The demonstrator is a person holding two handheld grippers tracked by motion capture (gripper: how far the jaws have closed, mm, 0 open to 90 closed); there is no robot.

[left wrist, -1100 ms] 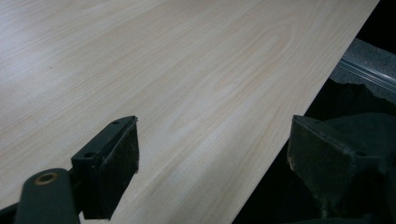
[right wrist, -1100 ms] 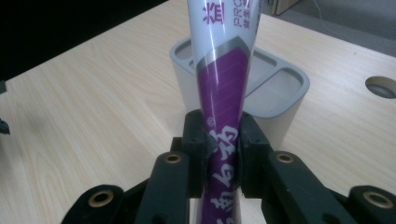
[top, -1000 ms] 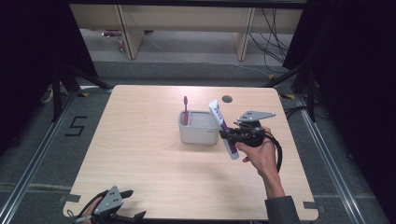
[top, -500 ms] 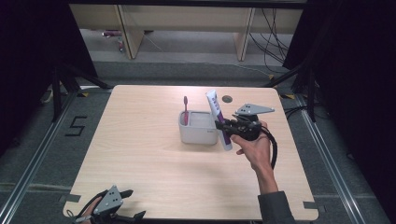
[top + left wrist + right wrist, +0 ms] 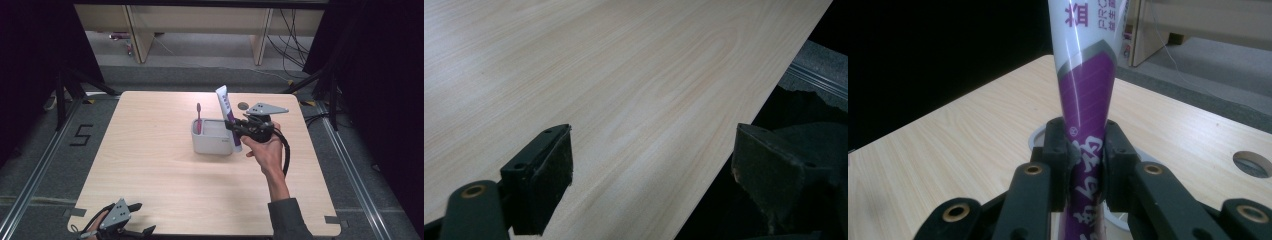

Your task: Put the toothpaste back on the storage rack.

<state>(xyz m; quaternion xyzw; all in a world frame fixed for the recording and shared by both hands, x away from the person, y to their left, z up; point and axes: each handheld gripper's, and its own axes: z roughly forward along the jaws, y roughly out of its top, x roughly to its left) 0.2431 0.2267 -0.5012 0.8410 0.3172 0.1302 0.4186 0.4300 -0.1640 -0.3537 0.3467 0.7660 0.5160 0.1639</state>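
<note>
A white and purple toothpaste tube stands nearly upright, and my right gripper is shut on its lower half. Its lower end hangs at the right edge of a white holder on the wooden table. A pink toothbrush stands in the holder's left side. In the right gripper view the jaws pinch the tube from both sides, with my right gripper above the holder's rim. My left gripper rests at the table's front left corner. In its own view my left gripper stands open over bare wood.
A round hole is cut in the table top behind the holder, also visible as the hole to the right of the jaws. The table's edge runs just under the left gripper's right jaw. Shelving and cables lie on the floor beyond.
The right gripper has carried the tube left and away from the person toward the holder, and the tube now stands more upright. The left gripper has stayed still.
</note>
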